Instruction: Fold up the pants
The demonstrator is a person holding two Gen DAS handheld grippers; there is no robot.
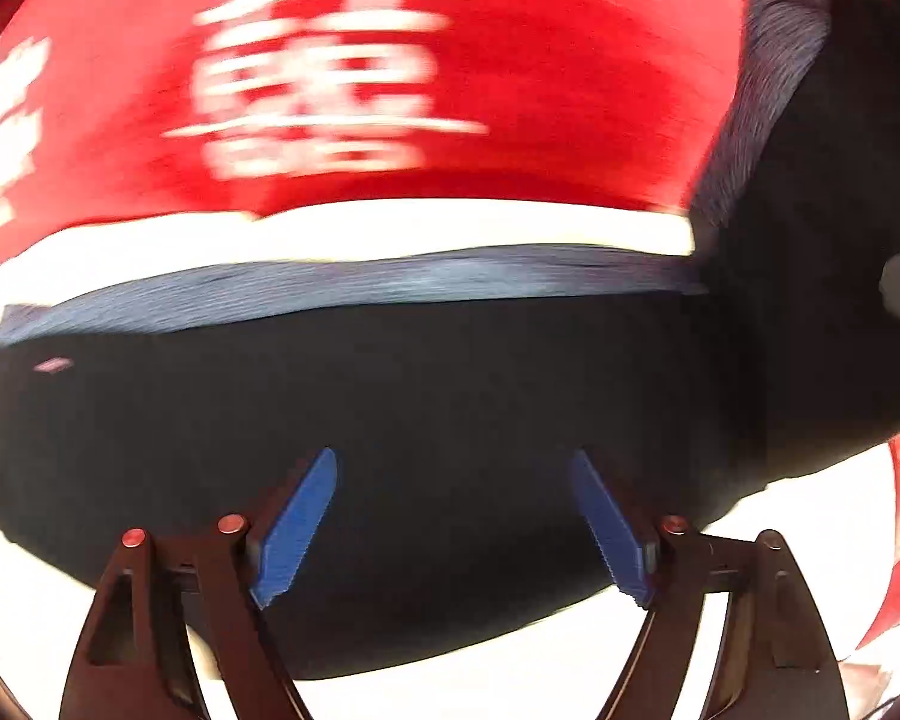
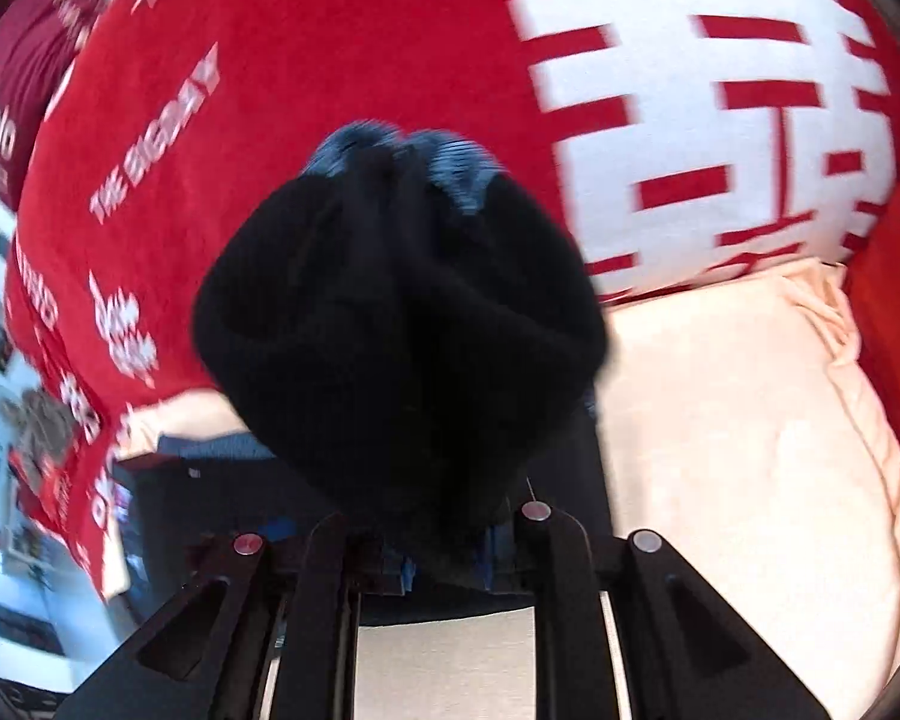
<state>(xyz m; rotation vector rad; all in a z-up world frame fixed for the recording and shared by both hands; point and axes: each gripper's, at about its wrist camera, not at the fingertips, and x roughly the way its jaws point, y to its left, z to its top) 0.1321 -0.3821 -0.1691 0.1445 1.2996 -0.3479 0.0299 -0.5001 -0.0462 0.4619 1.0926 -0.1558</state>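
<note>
Behind bunched dark pants, the right hand-held gripper hides its tips, clamped on them; the left hand-held gripper gapes empty above blurred pants.

A cream sheet is covering the bed, the dark pants lying on it, a red printed blanket at twelve o'clock.

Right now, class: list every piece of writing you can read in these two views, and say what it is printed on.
"THE BIG DAY": white print on the red blanket.
Large white Chinese character: same blanket, partly cut off.
Other small white print: too blurred to read.
Left wrist view: white print blurred, unreadable.
</note>
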